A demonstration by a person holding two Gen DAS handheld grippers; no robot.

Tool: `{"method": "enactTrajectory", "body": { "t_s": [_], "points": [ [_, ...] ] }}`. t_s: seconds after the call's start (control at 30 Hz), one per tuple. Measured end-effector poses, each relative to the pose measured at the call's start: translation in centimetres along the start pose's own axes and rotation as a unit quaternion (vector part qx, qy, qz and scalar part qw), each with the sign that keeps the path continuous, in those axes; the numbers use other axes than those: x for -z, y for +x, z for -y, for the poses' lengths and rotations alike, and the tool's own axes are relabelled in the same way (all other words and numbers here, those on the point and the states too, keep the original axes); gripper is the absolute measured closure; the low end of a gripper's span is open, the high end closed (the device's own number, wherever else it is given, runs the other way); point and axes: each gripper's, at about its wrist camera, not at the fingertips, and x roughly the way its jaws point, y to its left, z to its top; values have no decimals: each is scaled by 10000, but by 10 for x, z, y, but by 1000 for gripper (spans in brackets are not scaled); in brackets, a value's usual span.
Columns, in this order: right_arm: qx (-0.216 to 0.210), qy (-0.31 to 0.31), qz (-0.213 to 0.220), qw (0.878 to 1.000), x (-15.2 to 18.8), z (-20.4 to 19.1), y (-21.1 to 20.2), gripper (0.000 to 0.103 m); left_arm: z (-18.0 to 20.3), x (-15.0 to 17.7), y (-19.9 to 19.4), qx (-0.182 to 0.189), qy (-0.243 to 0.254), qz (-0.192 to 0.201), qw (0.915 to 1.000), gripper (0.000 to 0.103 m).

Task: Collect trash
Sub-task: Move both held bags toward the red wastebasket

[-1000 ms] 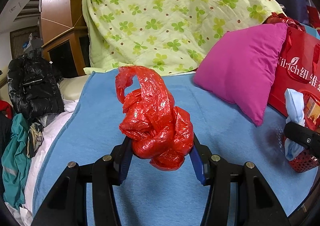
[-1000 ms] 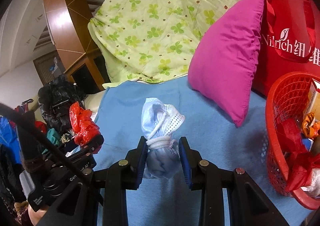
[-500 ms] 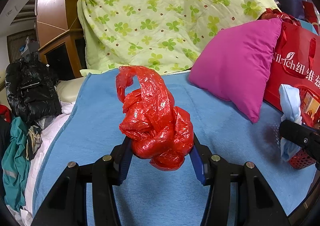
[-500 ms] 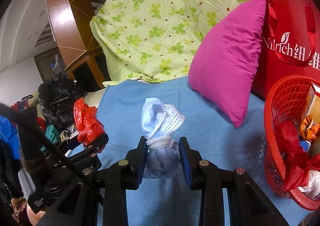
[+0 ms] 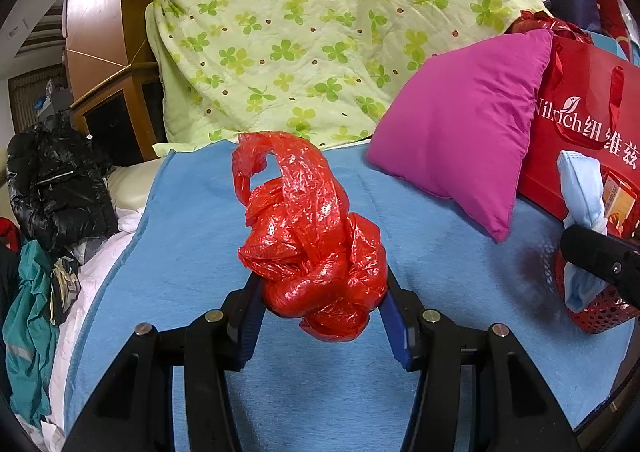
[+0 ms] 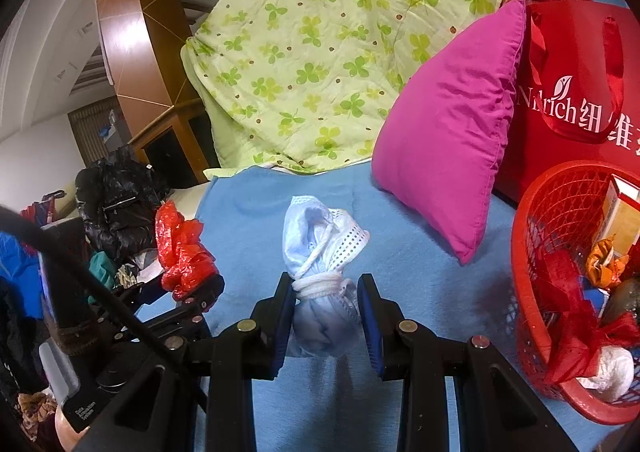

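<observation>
The left claw (image 5: 322, 316) is squeezing a red bag (image 5: 312, 244) knotted into a lump, and the right claw (image 6: 326, 318) is squeezing a blue wad (image 6: 320, 268) tied with white string. Both are hanging just above the blue blanket (image 5: 420, 219). Each bundle is standing tall, its long way pointing up and away from the claw. The basket (image 6: 532, 292) is sitting near, on the right. I think it is best to keep holding tight and let go only when right over the basket.

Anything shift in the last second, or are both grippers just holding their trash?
Both wrist views crept toward the red basket on the right. No grasp changed: left gripper stays shut on the red plastic bag, right gripper on the pale blue bundle.
</observation>
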Motion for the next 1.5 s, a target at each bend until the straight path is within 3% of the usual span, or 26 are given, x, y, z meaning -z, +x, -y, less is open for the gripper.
{"method": "enactTrajectory", "body": {
  "t_s": [1.5],
  "points": [
    [226,105,223,9994,-1,30,-33,69,43,4,-2,291,421,-60,9987,48]
  ]
}}
